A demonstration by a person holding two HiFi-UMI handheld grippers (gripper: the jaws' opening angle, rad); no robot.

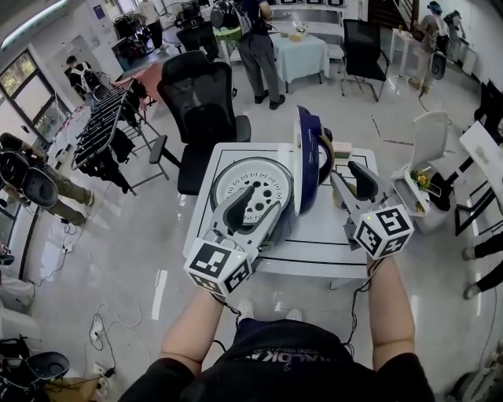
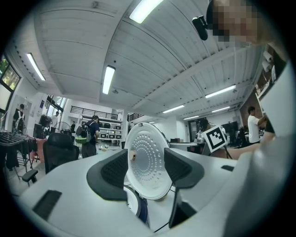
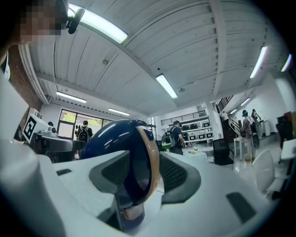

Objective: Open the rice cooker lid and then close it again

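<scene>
Indoors, rice cooker (image 1: pixel 244 171) on white table (image 1: pixel 322 235), glossy floor (image 1: pixel 118 259).

We can read no words or numbers anywhere. At the bottom centre of the head view, the dark shirt (image 1: pixel 271 357) carries a line of pale print, too blurred for us to make out. The cube (image 1: pixel 220 267) on the left gripper (image 1: pixel 255 206) and the cube (image 1: pixel 383 230) on the right gripper (image 1: pixel 350 179) bear only black-and-white square patterns, no letters. A purple sign (image 1: pixel 98 12) at the upper left is too small to read.
</scene>
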